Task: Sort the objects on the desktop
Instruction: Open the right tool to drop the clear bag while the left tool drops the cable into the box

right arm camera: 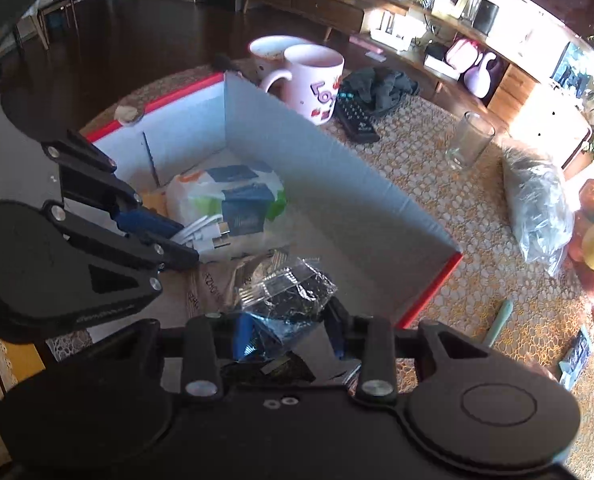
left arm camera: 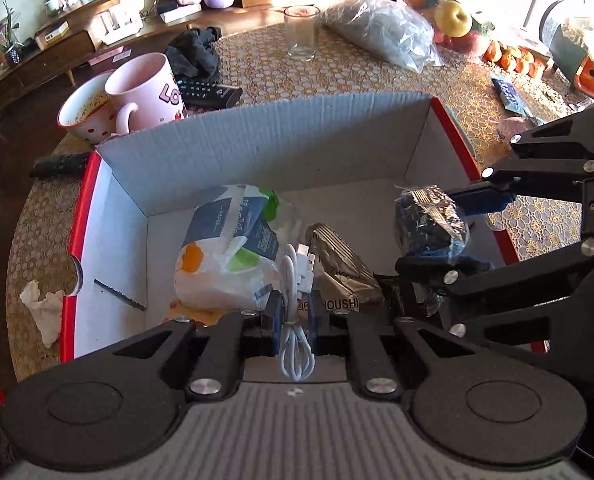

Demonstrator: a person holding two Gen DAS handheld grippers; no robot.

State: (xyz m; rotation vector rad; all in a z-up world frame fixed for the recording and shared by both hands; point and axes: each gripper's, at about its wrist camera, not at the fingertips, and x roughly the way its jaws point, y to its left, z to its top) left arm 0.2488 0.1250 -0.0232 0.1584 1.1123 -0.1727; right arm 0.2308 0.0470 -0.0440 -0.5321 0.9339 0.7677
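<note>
The left gripper (left arm camera: 295, 316), at the bottom centre of its own view, is pinched tight on a coiled white cable (left arm camera: 295, 300) that hangs over the inside of the cardboard box (left arm camera: 257, 140). The right gripper (right arm camera: 289, 332), low in its own view and at the right edge of the left view, is clamped on a dark snack in crinkly clear wrap (right arm camera: 287, 292), also held above the box floor near its red-edged right wall. Already lying in the box are a tissue pack (left arm camera: 233, 256) at centre and a brownish foil packet (left arm camera: 341, 268) beside it, so the sorting looks well under way, with two more items seemingly about to be dropped in. Outside the box, much remains on the patterned table: a pink mug (left arm camera: 145, 88) and spotted bowl (left arm camera: 83, 114) at upper left, two remotes, a dark cloth (left arm camera: 195, 54), a glass (left arm camera: 301, 32), a clear bag (left arm camera: 381, 30) and a crumpled tissue (left arm camera: 43, 308) at lower left.
</note>
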